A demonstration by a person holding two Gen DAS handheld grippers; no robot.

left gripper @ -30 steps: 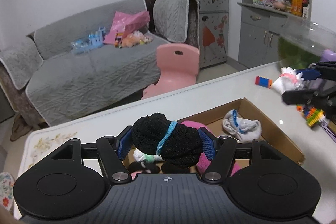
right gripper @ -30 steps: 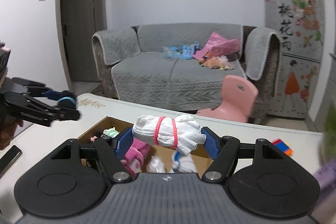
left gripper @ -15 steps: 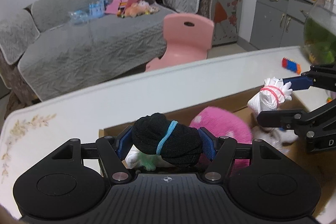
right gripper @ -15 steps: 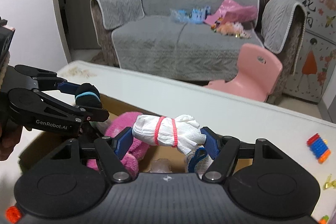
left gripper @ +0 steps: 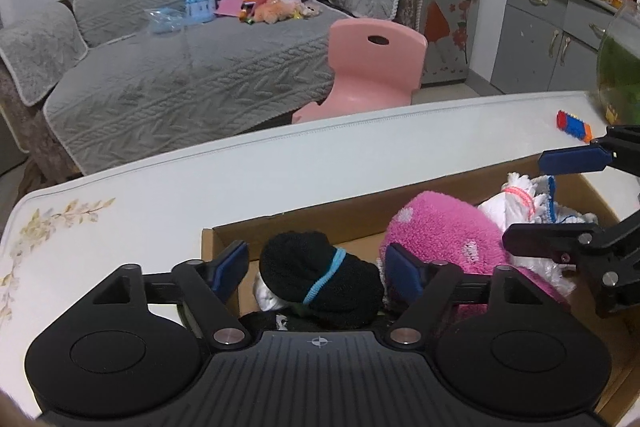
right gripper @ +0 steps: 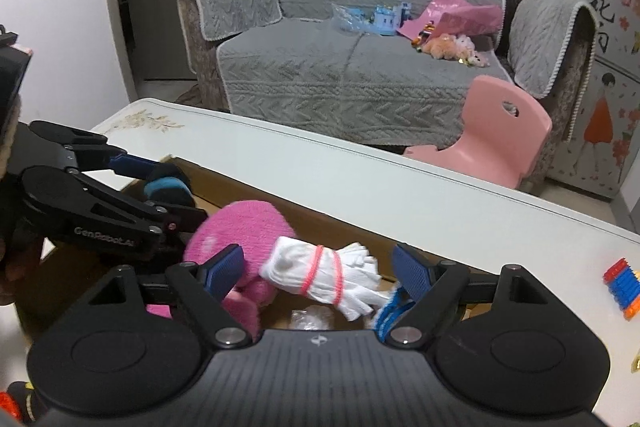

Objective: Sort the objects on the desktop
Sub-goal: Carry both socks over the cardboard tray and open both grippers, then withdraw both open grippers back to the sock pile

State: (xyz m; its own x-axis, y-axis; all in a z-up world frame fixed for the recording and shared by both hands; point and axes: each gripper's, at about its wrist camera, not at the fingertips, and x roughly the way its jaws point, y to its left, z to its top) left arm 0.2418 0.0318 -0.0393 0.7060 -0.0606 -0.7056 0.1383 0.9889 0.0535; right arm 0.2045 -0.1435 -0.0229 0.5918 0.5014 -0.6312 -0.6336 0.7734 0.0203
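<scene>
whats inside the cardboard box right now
In the cardboard box: black sock roll with a blue band, fluffy pink item, white sock bundle with pink bands. Whatever lies beneath them is mostly covered.

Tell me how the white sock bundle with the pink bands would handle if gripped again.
The white bundle is soft knit, so probably light and squashy. Its loose end splays past the pink bands, so that part would likely flop. Being a lumpy roll, it seems unlikely to roll far.

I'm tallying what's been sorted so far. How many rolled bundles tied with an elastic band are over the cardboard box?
2. The black bundle with a blue band sits between the opening left gripper pads; the white bundle with pink bands between the opening right gripper pads. Others may be hidden in the cardboard box.
</scene>
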